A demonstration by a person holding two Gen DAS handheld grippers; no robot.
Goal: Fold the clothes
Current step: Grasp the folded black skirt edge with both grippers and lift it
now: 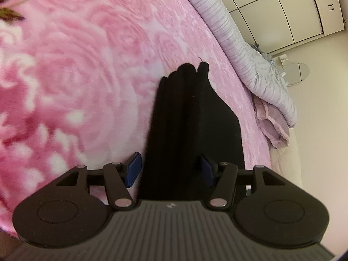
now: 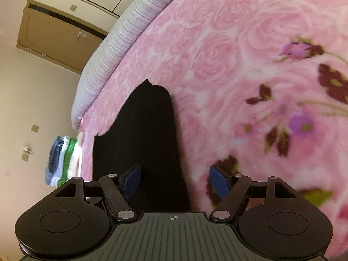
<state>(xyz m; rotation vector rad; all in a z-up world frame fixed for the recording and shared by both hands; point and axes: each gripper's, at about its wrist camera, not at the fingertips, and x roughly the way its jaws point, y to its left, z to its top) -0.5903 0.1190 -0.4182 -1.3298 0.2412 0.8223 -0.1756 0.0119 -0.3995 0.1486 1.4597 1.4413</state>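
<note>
- the right gripper, black with blue pads, has its jaws spread wide.
- a black cloth garment lies on a pink rose-patterned fleece blanket, running up between the pads, nearer the left one.
- a lilac striped quilt edges the blanket.
- a stack of folded clothes, blue, white and green, sits at the far left.
- a brown wooden door is set in the cream wall.

Black garment folded on bed

A pink rose-patterned blanket covers the bed beside a striped bolster, cupboards and a door.
</note>
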